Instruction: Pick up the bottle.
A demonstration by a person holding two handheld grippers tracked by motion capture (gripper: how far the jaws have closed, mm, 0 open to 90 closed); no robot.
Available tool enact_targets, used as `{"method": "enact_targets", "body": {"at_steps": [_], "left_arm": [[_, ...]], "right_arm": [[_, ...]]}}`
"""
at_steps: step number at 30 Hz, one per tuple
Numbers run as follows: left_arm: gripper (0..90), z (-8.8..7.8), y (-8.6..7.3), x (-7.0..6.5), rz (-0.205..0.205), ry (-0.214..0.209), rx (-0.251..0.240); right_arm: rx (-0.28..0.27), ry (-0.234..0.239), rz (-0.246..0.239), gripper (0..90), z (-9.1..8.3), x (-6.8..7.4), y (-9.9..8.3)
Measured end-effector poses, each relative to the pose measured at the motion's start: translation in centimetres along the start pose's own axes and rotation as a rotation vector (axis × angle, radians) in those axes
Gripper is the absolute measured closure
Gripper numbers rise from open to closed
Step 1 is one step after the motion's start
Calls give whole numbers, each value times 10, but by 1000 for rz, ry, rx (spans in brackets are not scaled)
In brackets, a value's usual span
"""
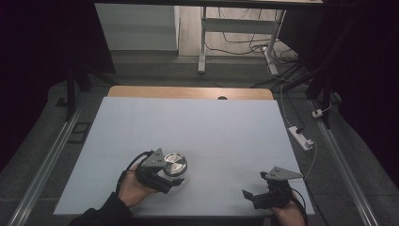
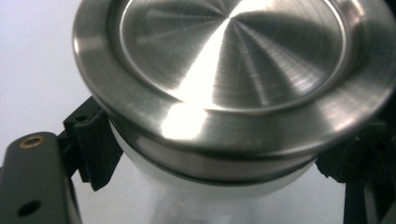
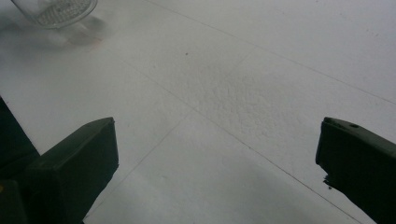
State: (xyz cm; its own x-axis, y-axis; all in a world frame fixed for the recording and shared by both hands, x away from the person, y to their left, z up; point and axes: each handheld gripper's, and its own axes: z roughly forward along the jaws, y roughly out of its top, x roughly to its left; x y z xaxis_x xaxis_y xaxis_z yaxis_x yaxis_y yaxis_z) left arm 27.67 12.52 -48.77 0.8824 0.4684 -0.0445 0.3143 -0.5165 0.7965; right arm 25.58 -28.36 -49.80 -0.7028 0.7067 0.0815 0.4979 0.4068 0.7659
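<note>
A clear glass jar (image 1: 175, 165) with a brushed steel lid (image 2: 233, 60) is at the front left of the white table sheet (image 1: 197, 127). My left gripper (image 1: 171, 176) comes in from the jar's left and is shut on the jar. In the left gripper view its black jaws press the glass body (image 2: 205, 191) from both sides, just under the lid's rim. My right gripper (image 1: 255, 186) rests near the front right edge, open, with nothing but bare sheet between its jaws (image 3: 219, 140). The jar's glass base (image 3: 56, 11) shows far off at the top left of the right gripper view.
A strip of wooden tabletop (image 1: 188, 92) runs along the back edge of the sheet. On the floor to the right lie a white power strip (image 1: 301, 137) and cables. Another desk's legs (image 1: 202, 42) stand beyond the table.
</note>
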Motion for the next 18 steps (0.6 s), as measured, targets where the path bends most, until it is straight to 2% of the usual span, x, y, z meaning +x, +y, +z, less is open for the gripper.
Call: {"method": "enact_targets", "body": {"at_steps": [18], "left_arm": [[153, 5, 36, 13, 25, -23, -22]], "right_arm": [[-6, -3, 4, 0, 0, 0, 0]]}}
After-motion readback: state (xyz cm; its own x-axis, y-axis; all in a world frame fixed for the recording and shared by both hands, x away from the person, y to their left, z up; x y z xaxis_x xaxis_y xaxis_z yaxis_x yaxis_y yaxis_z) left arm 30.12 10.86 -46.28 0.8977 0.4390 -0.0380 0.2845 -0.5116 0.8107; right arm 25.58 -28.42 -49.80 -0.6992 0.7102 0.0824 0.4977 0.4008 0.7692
